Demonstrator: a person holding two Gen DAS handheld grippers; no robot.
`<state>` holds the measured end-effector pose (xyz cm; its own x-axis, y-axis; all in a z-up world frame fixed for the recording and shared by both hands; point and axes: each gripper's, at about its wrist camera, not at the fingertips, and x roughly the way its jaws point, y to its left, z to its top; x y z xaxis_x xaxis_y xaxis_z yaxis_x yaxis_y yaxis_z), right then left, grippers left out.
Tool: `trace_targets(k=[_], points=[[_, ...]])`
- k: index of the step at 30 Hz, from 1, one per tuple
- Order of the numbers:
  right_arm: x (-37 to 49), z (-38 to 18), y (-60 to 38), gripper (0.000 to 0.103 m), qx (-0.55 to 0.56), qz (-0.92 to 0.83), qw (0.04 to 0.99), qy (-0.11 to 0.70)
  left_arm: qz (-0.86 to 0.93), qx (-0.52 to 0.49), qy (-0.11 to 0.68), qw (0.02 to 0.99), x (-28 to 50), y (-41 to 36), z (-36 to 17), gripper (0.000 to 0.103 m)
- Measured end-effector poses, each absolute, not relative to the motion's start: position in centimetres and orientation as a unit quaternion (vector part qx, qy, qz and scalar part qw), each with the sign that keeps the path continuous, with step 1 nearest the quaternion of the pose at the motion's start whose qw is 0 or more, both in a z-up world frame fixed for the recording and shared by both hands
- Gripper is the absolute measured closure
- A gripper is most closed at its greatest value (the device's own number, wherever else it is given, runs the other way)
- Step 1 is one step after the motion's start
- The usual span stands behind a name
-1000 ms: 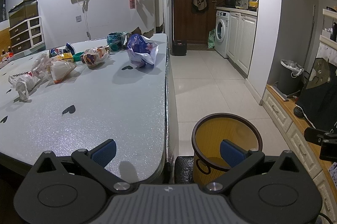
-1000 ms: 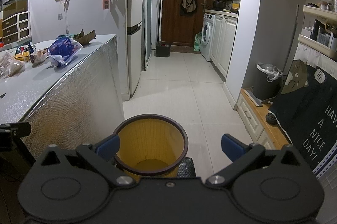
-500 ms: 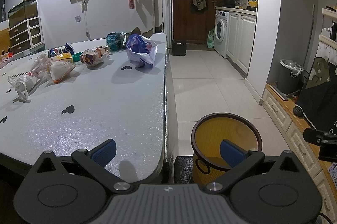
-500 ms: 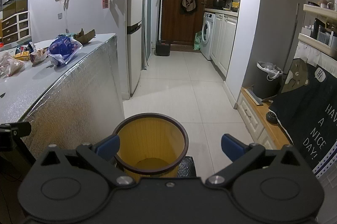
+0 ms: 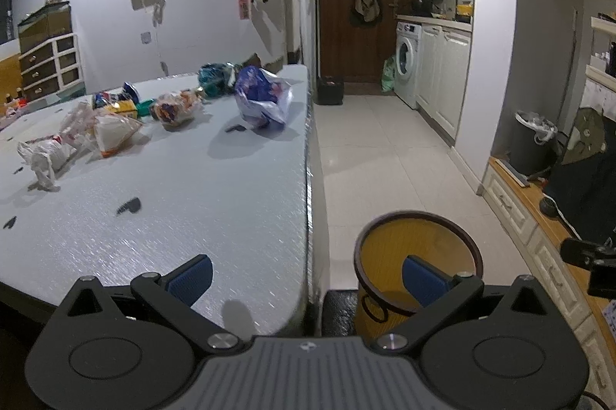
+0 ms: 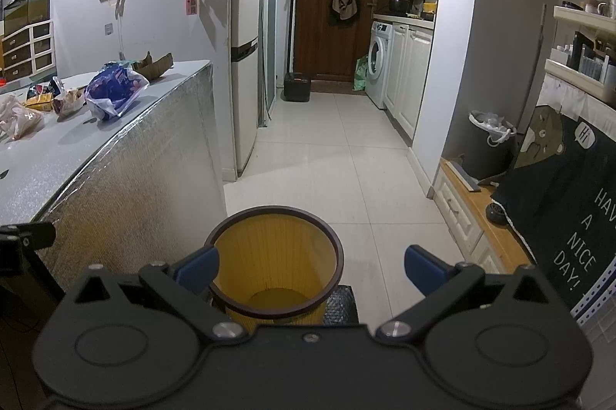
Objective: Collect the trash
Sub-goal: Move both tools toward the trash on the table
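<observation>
- Trash lies in a cluster at the far end of the surface (image 5: 200, 186): a white bag (image 5: 42, 156), clear wrappers (image 5: 109, 131), then a blue bag (image 5: 261, 98) near the right edge.
- The left gripper (image 5: 306, 275) hangs over the surface's near corner, fingers wide apart, holding nothing.
- The bin (image 6: 275, 263) stands on the floor beside the surface.
- The right gripper (image 6: 312, 263) hovers above the bin, fingers spread, empty.

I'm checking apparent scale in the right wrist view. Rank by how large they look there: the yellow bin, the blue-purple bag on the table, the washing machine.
1. yellow bin, nearest the camera
2. washing machine
3. blue-purple bag, close to the washer in apparent size, so that order is unsure
</observation>
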<state>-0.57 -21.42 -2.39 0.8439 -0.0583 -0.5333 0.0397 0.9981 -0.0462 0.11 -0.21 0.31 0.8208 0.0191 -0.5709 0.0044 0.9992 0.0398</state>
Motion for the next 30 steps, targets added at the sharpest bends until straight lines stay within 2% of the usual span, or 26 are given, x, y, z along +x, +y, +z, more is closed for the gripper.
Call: trace_targets(k=[7, 15, 30], points=[[0.3, -1.7, -21.7, 0.000, -0.025, -0.031, 0.963, 0.266, 0.044, 0.007, 0.265, 0.963, 0.9, 2.3, 2.0, 0.000], [1.7, 0.3, -21.6, 0.000, -0.013, 0.002, 0.976, 0.216, 0.097, -0.002, 0.233, 0.968, 2.2, 6.7, 3.3, 0.000], [7.7, 3.3, -16.7, 0.000, 0.010, 0.118, 0.983, 0.144, 0.138, -0.009, 0.235, 0.962, 4.8, 16.0, 4.2, 0.000]])
